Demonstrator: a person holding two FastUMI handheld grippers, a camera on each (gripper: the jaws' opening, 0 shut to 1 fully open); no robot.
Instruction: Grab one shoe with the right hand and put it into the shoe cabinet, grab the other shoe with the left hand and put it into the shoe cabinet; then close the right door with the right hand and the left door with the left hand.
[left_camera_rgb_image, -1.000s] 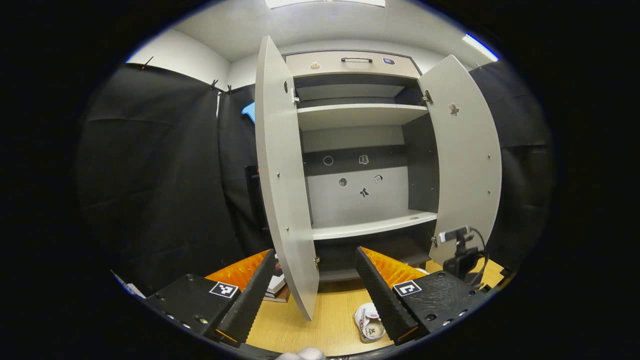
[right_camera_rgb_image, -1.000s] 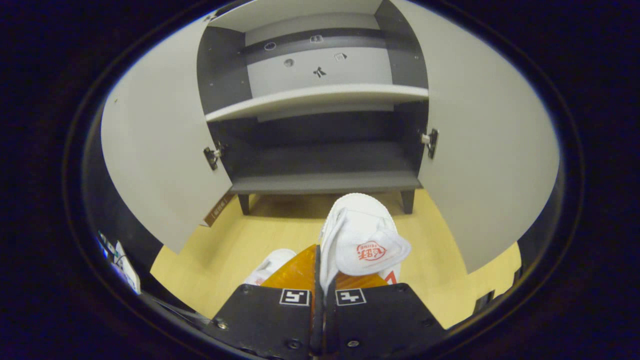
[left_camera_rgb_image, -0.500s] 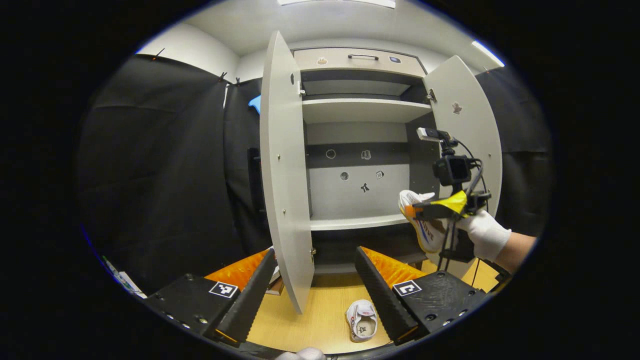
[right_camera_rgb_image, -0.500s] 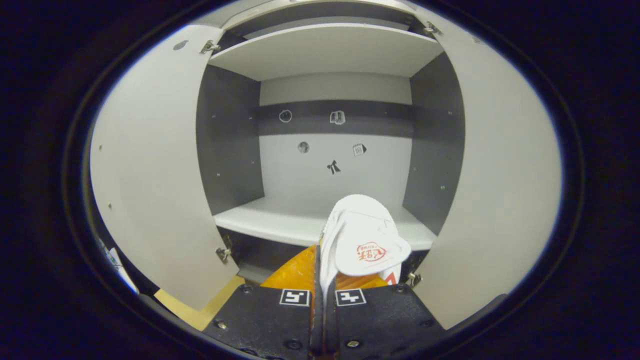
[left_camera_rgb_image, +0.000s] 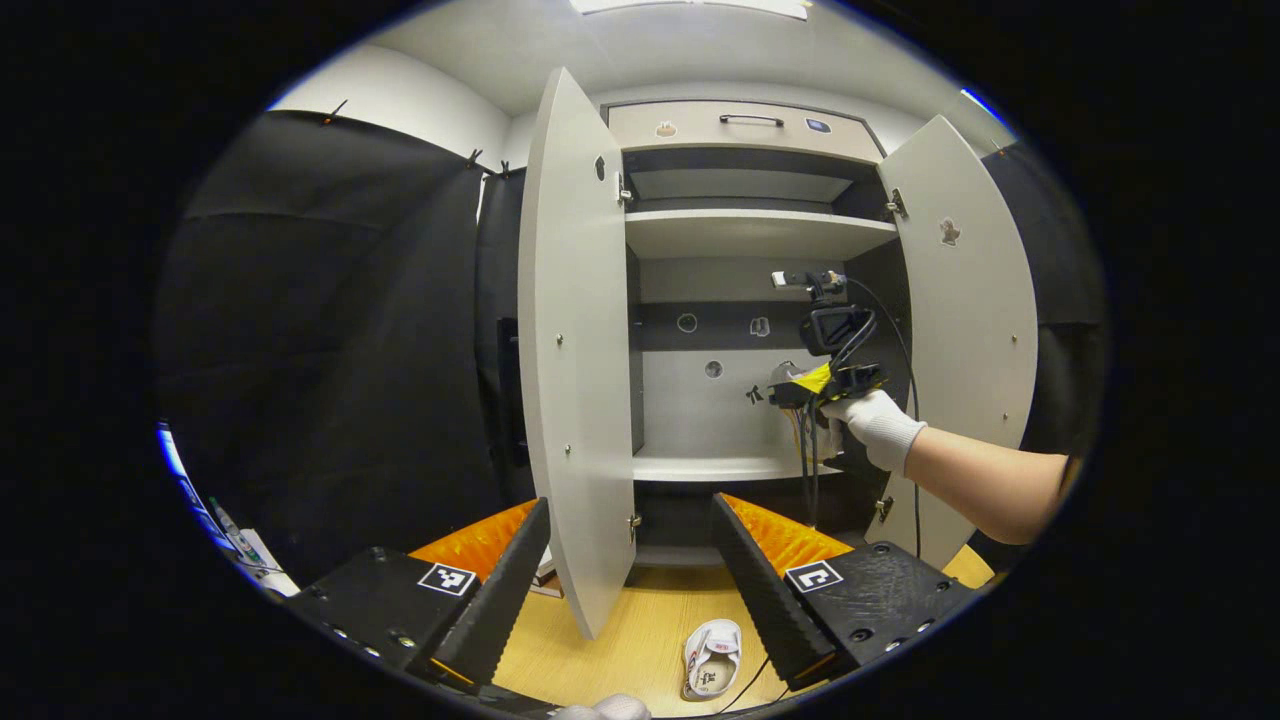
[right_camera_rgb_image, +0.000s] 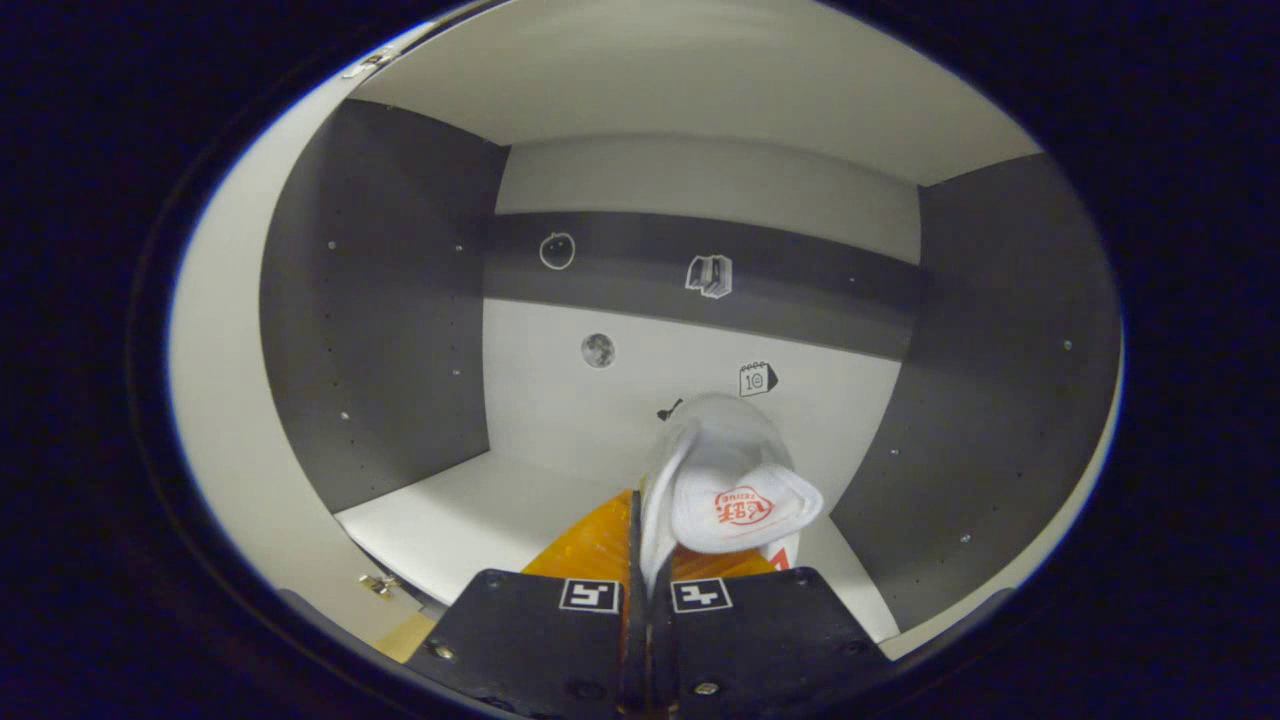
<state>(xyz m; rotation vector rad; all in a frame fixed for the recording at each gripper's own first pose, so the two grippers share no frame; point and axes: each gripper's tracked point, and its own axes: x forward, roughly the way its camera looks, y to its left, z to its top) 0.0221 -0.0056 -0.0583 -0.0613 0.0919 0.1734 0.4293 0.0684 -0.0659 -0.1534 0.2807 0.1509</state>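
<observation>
Right gripper: fingers pinching a white shoe above the cabinet shelf.
Left gripper: fingers gaping wide.
Other shoe: lying on the floor at 6 o'clock.

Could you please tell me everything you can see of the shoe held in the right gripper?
The shoe is small, white and soft-looking, with a flap bearing a red printed mark and a red patch lower on its side. The right gripper is shut on its edge, so it juts forward, held above the pale shelf inside the cabinet, not yet set down. In the left gripper view the gripper and gloved hand hide most of it.
</observation>
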